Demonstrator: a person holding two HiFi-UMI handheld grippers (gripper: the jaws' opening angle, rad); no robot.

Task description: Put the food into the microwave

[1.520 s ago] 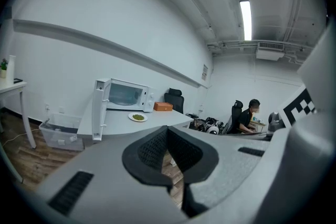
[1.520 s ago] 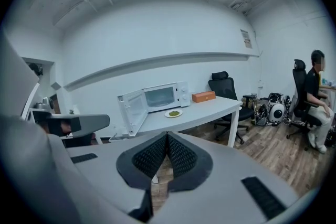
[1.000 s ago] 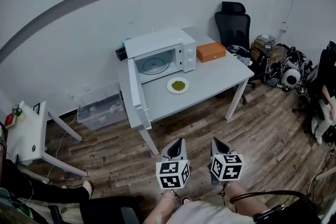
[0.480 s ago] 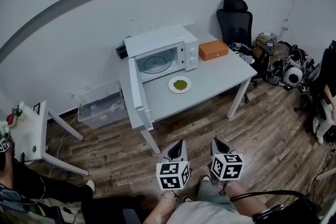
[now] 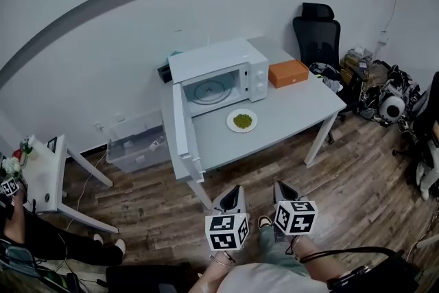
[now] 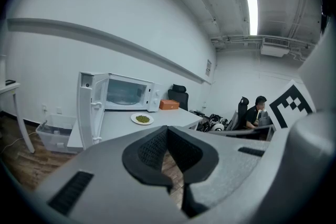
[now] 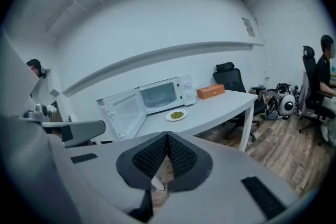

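A white plate of green food (image 5: 242, 121) (image 6: 142, 119) (image 7: 176, 115) lies on the grey table (image 5: 295, 103) in front of the white microwave (image 5: 226, 64) (image 6: 128, 93) (image 7: 168, 93). The microwave door (image 5: 180, 127) (image 6: 86, 107) (image 7: 122, 112) hangs wide open to the left, and the glass turntable inside is bare. My left gripper (image 5: 232, 195) (image 6: 167, 129) and right gripper (image 5: 284, 190) (image 7: 167, 137) are both shut and hold nothing. They hover side by side over the wooden floor, well short of the table's front edge.
An orange box (image 5: 288, 73) sits to the right of the microwave. A black office chair (image 5: 318, 38) stands behind the table's right end. A clear storage bin (image 5: 136, 145) is on the floor at left, beside a small white table (image 5: 42, 178). Cluttered gear (image 5: 387, 98) lies at right.
The table and microwave have shifted right and lower in the head view and look a little nearer. Both grippers keep the same shut pose near the bottom of the view.
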